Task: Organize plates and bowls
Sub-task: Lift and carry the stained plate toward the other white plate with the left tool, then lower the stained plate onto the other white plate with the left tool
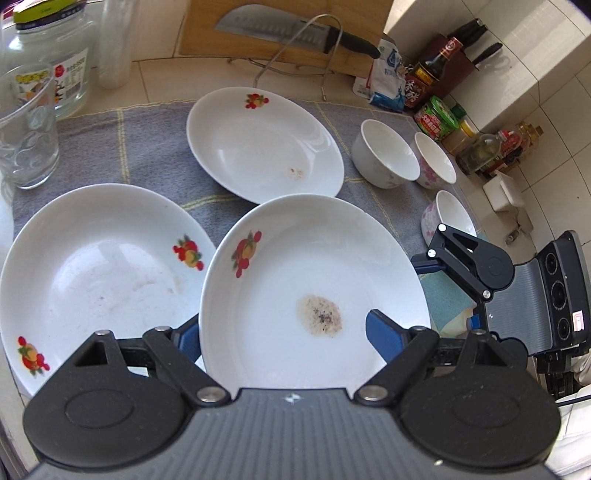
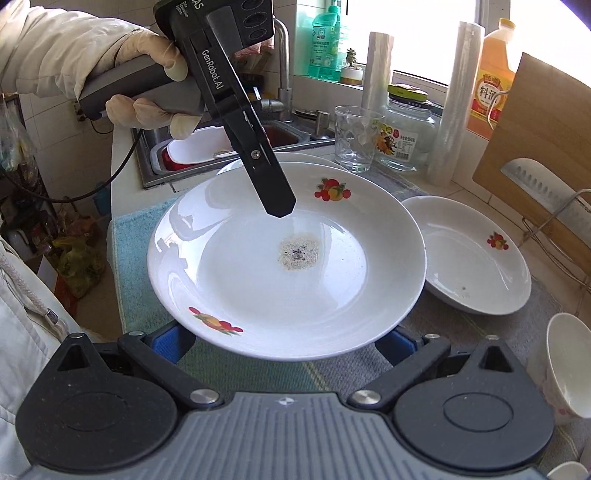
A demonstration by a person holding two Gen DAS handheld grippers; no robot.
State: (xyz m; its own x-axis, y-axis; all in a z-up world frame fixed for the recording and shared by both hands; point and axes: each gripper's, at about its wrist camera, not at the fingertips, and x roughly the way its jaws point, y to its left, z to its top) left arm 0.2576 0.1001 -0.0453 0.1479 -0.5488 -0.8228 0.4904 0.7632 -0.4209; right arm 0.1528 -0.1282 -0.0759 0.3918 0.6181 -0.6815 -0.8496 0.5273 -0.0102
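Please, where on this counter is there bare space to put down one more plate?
Best bare patch: grey cloth bordered by the drinking glass, the left plate and the far plate. A thinner strip of tile lies before the cutting board. The right side is crowded with three bowls and bottles.

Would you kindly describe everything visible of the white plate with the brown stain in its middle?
The stained plate is round, deep and glossy white, seemingly ceramic, with red-and-orange fruit prints on opposite sides of its rim and a brownish, speckled patch at its centre. It appears raised above the grey cloth, its edge overlapping a second plate. One of the left gripper's fingers lies over its inside, the other beneath; the right gripper's fingers reach under its near rim.
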